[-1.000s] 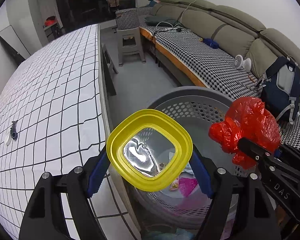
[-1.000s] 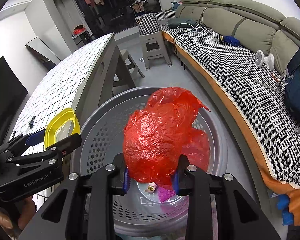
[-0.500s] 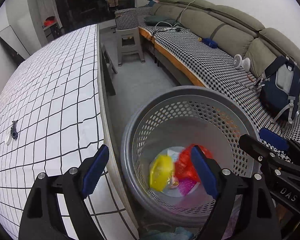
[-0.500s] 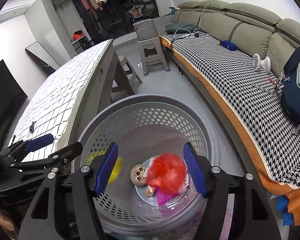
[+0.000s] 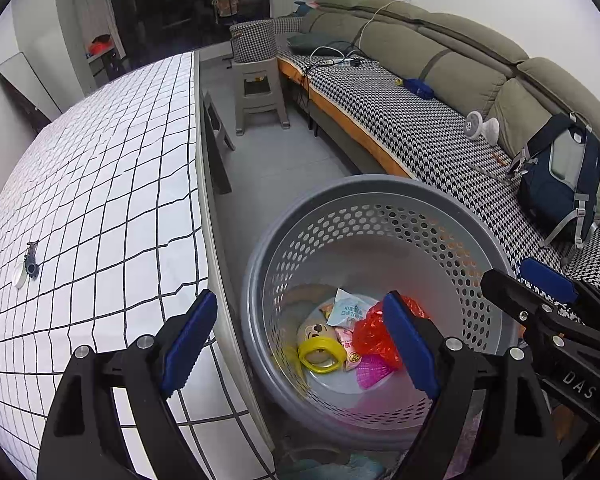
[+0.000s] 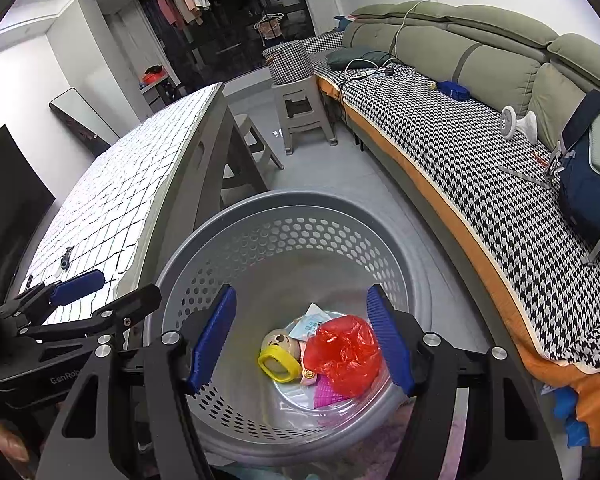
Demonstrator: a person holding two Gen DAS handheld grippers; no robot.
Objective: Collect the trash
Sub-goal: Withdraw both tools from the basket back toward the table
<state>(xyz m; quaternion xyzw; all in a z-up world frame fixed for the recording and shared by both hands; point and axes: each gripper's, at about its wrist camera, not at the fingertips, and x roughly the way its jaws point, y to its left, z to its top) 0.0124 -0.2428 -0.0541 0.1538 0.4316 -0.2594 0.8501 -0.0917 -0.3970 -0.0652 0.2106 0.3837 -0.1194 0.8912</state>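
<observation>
A grey perforated basket (image 5: 380,188) (image 6: 284,204) stands on the floor beside the table. In its bottom lie a yellow ring-shaped lid (image 5: 322,355) (image 6: 278,367), a crumpled red plastic bag (image 5: 374,334) (image 6: 346,354), a white wrapper (image 5: 346,312), a pink piece (image 5: 370,370) and a small bear-faced item (image 6: 280,340). My left gripper (image 5: 300,342) is open and empty above the basket's left rim. My right gripper (image 6: 302,338) is open and empty above the basket; it also shows at the right of the left wrist view (image 5: 540,284).
A table with a white grid-patterned cloth (image 5: 92,184) (image 6: 116,200) lies to the left, with a small dark object (image 5: 31,266) on it. A houndstooth-covered sofa (image 5: 412,128) with a dark backpack (image 5: 560,176) runs along the right. A grey stool (image 5: 260,92) stands farther back.
Both grippers opened. The yellow lid left my left gripper and the red bag left my right gripper; both now lie settled in the basket bottom.
</observation>
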